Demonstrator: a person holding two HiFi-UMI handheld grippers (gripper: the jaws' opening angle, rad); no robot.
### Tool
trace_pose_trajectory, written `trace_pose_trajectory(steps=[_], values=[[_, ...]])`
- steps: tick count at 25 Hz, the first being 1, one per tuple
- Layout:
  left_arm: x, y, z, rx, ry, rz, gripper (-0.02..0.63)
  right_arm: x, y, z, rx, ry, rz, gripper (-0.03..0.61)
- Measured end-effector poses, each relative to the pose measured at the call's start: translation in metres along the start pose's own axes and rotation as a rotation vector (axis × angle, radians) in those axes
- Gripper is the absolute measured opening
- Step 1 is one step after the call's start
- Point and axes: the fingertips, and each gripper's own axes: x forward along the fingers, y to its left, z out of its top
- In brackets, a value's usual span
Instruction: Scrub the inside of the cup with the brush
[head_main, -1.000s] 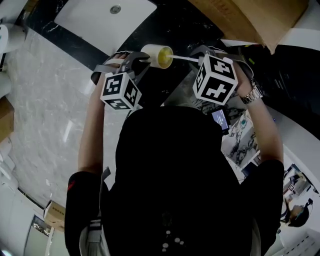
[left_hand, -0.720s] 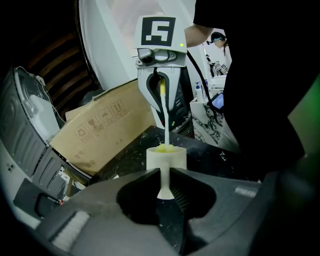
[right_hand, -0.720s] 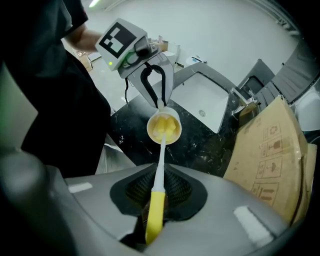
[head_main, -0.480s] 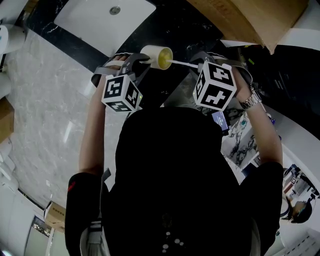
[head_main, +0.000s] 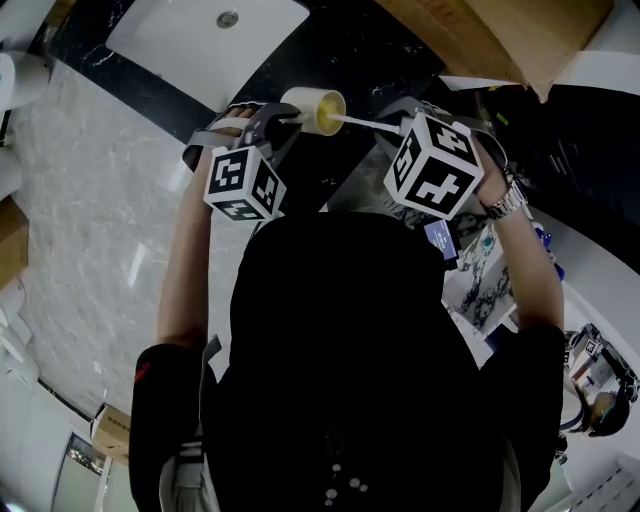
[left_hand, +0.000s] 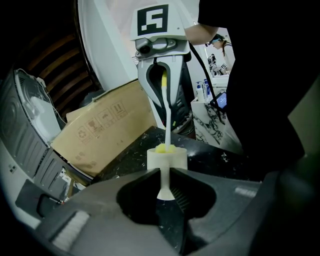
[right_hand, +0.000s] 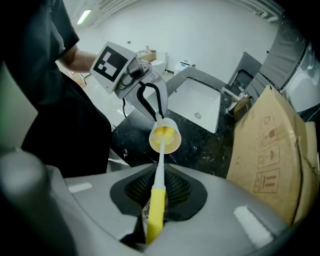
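Observation:
A small white cup (head_main: 313, 108) lies on its side in the air, its mouth facing my right gripper. My left gripper (left_hand: 165, 176) is shut on the cup's thin handle, and the cup (left_hand: 167, 158) stands just past the jaws. My right gripper (right_hand: 159, 176) is shut on the brush (right_hand: 156, 200), which has a yellow grip and a white shaft. The shaft runs into the cup (right_hand: 165, 138), whose inside shows the brush's yellow head. In the head view the left gripper (head_main: 284, 122) and right gripper (head_main: 397, 127) face each other across the cup.
Below the cup is a black marble counter (right_hand: 212, 146) with a white sink (right_hand: 199, 103) set in it. A large cardboard box (right_hand: 265, 145) leans at the right. A screen and small items stand on a marbled stand (head_main: 480, 270) near the person's right arm.
The right gripper's marker cube has tilted and shifted slightly, nudging the brush shaft. The cup and the left gripper have stayed almost still.

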Motion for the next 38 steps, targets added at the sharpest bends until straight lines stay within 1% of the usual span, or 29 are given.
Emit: trace_pose_trajectory(steps=[7, 15, 20, 28, 34, 38], values=[[0.0, -0.003, 0.001, 0.027, 0.003, -0.003, 0.06, 0.001, -0.01, -0.008, 0.018, 0.032, 0.005, 0.04], [-0.001, -0.004, 0.002, 0.02, -0.002, -0.001, 0.06, 0.011, -0.003, -0.019, 0.028, 0.05, 0.014, 0.04], [-0.001, -0.004, 0.001, 0.017, -0.005, -0.001, 0.06, 0.014, 0.001, -0.019, 0.026, 0.051, 0.021, 0.04], [0.0, -0.004, 0.0, 0.011, -0.005, 0.001, 0.06, 0.013, 0.008, -0.012, 0.032, 0.031, 0.026, 0.04], [0.0, -0.004, 0.0, 0.011, -0.007, 0.001, 0.06, 0.007, 0.009, -0.004, 0.058, -0.001, 0.024, 0.04], [0.0, -0.004, 0.002, 0.013, -0.011, -0.003, 0.06, 0.003, 0.005, -0.001, 0.081, -0.004, 0.021, 0.04]])
